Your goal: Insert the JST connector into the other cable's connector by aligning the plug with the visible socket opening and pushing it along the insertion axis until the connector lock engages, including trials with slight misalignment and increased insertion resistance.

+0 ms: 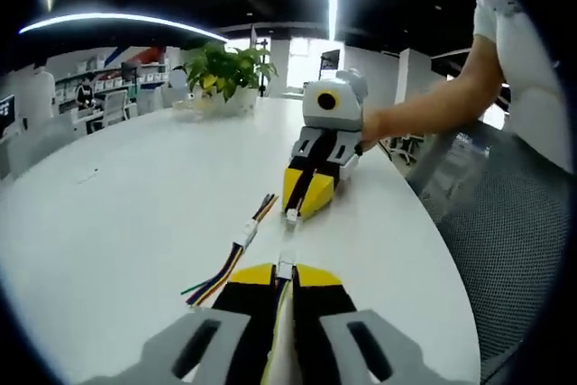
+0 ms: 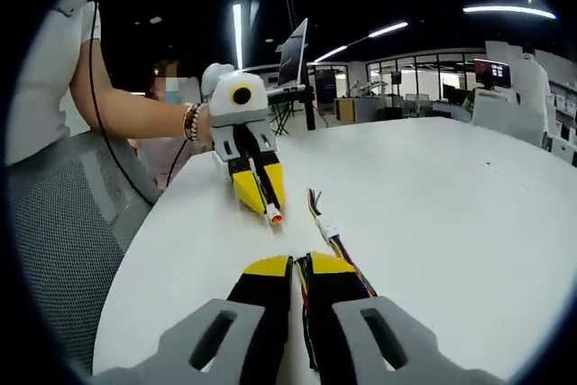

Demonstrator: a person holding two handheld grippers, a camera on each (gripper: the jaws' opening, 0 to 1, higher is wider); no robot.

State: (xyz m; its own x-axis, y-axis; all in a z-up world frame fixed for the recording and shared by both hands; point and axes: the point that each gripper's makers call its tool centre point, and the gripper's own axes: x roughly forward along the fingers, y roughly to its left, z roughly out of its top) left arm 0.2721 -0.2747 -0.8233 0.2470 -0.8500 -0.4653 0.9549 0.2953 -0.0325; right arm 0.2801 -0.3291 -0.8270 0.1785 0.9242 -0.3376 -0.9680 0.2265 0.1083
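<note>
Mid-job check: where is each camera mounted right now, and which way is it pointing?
Left gripper view: rides the left tongs, shut on a white connector; faces the right tongs across the white table; a forearm shows.
Right gripper view: rides the right tongs, shut on a cable; faces the left tongs; an arm shows.
Shared: both tongs, the table, the loose multicoloured cable.

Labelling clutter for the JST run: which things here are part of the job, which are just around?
Job:
left gripper, shut on white connector
right gripper, shut on its cable
loose multicolour cable on the table

Around:
potted plant
mesh chair
</note>
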